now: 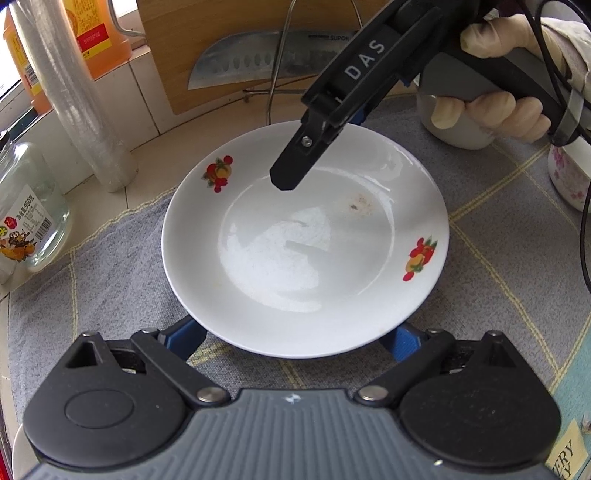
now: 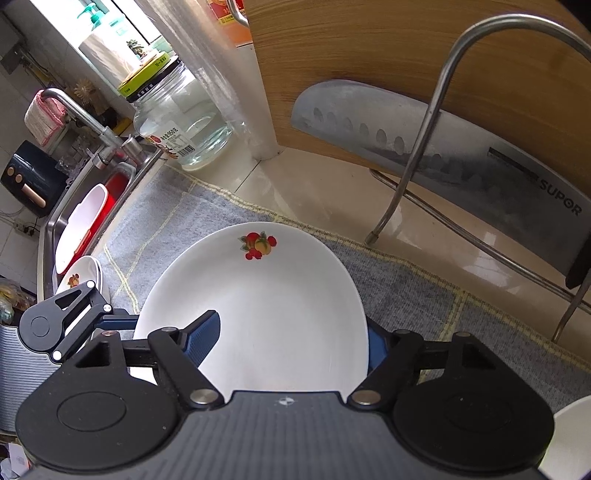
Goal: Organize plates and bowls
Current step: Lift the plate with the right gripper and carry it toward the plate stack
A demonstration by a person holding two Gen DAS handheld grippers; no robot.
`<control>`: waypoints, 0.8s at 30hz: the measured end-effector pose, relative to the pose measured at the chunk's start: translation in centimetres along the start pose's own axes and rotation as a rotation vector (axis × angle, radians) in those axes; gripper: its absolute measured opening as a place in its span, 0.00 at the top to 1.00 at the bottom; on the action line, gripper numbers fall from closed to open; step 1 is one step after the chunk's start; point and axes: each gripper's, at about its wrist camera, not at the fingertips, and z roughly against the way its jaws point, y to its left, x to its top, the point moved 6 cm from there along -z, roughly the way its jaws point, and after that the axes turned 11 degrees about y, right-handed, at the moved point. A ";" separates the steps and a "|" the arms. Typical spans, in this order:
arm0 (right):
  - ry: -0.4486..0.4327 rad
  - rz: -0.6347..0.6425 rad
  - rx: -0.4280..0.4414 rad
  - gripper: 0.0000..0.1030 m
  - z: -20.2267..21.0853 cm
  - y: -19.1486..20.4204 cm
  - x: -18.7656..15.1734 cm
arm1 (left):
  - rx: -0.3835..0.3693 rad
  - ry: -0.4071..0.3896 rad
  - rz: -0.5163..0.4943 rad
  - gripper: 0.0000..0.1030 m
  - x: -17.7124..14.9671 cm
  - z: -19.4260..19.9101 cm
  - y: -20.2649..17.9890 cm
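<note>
Plate [image 1: 306, 258], white, round, shallow. It lies face up on a grey checked cloth [image 1: 110, 295] spread over the tabletop [image 1: 147, 147]. Being round, it has no long axis of its own. Two fruit motifs sit on opposite sides of the rim, and the line between them runs from far left to near right in the left wrist view. A small brown smear marks the inner slope.

Left tool [image 1: 295, 338]: jaws wide apart, blue fingers [image 1: 188, 336] reaching under the near rim, tips hidden beneath it.

Right tool [image 2: 291, 338]: held by a gloved hand [image 1: 498, 110], it straddles the far rim. One finger is over the plate's inner face and the other is outside and below the edge. Whether the pads press the rim cannot be told.

Surroundings: a cleaver [image 1: 243, 66] leans on a wooden cutting board [image 1: 221, 26] behind the plate. A glass jar [image 1: 29, 214] stands to the left. More plates [image 2: 79, 277] of the same pattern are stacked by the sink.
</note>
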 end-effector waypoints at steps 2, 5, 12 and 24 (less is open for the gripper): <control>-0.002 0.002 0.002 0.19 0.1 0.1 -0.1 | 0.012 -0.003 0.004 0.06 0.0 0.1 0.0; 0.001 0.019 -0.002 0.19 0.1 0.3 -0.4 | 0.022 -0.006 0.008 0.06 0.0 0.2 0.3; 0.018 0.027 0.015 0.19 -0.1 0.2 -0.6 | 0.025 -0.012 -0.024 0.06 -0.2 0.3 0.2; -0.008 0.016 0.073 0.22 -0.1 -0.6 0.0 | -0.060 -0.052 -0.044 0.03 -0.5 -0.1 0.6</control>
